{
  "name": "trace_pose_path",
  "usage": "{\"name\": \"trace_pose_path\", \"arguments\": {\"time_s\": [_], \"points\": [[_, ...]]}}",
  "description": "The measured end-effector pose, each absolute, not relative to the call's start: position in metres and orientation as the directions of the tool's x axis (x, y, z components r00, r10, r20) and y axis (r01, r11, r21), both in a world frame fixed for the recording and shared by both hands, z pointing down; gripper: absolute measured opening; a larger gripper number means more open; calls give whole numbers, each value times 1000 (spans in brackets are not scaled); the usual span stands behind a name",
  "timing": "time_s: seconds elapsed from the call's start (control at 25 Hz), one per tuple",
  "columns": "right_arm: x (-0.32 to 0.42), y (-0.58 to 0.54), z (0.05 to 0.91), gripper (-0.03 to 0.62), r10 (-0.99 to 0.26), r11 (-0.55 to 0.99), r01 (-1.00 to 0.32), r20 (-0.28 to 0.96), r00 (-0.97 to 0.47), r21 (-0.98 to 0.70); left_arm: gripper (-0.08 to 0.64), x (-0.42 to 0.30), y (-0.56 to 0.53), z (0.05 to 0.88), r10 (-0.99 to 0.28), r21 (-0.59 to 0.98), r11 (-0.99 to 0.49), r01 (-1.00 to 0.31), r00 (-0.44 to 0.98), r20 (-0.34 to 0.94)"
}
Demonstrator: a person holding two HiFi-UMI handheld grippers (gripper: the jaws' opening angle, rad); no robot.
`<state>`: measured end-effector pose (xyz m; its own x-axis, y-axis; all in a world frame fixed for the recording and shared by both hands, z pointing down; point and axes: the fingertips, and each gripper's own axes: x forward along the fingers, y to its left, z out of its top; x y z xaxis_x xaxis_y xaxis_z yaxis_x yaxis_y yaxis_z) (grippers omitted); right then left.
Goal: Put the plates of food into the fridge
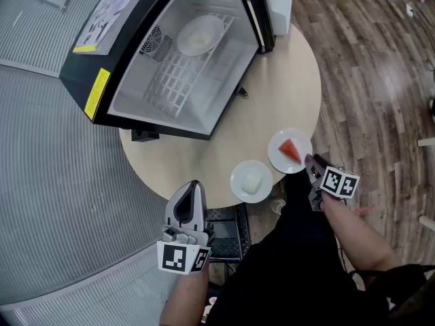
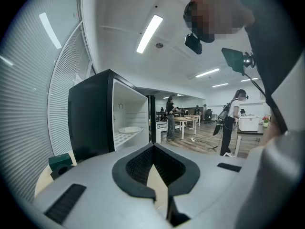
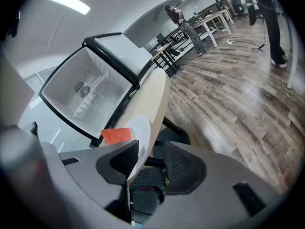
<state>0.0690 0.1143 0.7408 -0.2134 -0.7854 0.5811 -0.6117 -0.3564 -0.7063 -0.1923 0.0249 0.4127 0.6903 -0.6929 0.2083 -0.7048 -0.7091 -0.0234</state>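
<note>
On the round table (image 1: pixel 204 161), a white plate with a red watermelon slice (image 1: pixel 290 151) lies near the front right edge. A second white plate with pale food (image 1: pixel 251 180) lies to its left. A third plate (image 1: pixel 199 36) rests on the shelf inside the open fridge (image 1: pixel 183 73). My right gripper (image 1: pixel 309 160) is at the watermelon plate's near rim. In the right gripper view the plate's rim (image 3: pixel 140 132) stands between the open jaws (image 3: pixel 151 144), against the left one and apart from the right. My left gripper (image 1: pixel 193 184) hovers at the table's front edge, shut and empty.
The fridge door (image 1: pixel 262 12) stands swung open at the back right. Wooden floor (image 1: pixel 374 80) lies to the right and ribbed grey flooring (image 1: pixel 47 155) to the left. In the left gripper view, people and desks (image 2: pixel 190 120) are far behind the fridge (image 2: pixel 109 118).
</note>
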Motion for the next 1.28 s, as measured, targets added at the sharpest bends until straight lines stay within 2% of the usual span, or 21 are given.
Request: {"name": "trace_pose_path", "arguments": {"time_s": [0.24, 0.48, 0.56, 0.64, 1.0, 1.28], "points": [[66, 98, 748, 166, -812, -332, -523, 521, -265, -785, 2, -182, 20, 415, -677, -29, -725, -688, 705, 211], [66, 99, 748, 165, -822, -305, -528, 499, -276, -793, 2, -173, 17, 415, -664, -42, -739, -672, 716, 217], [66, 104, 745, 135, -825, -301, -522, 493, -277, -798, 2, -171, 16, 414, -661, -39, -741, -670, 719, 214], [65, 110, 742, 64, -828, -306, -502, 486, -278, -809, 2, -168, 16, 413, -657, -35, -745, -666, 724, 210], [66, 120, 726, 20, -870, -312, -334, 409, -276, -890, 2, -154, 21, 405, -641, -28, -762, -648, 746, 183], [72, 110, 716, 17, -850, -295, -394, 427, -308, -870, 2, -155, 20, 395, -664, -32, -744, -667, 733, 151]]}}
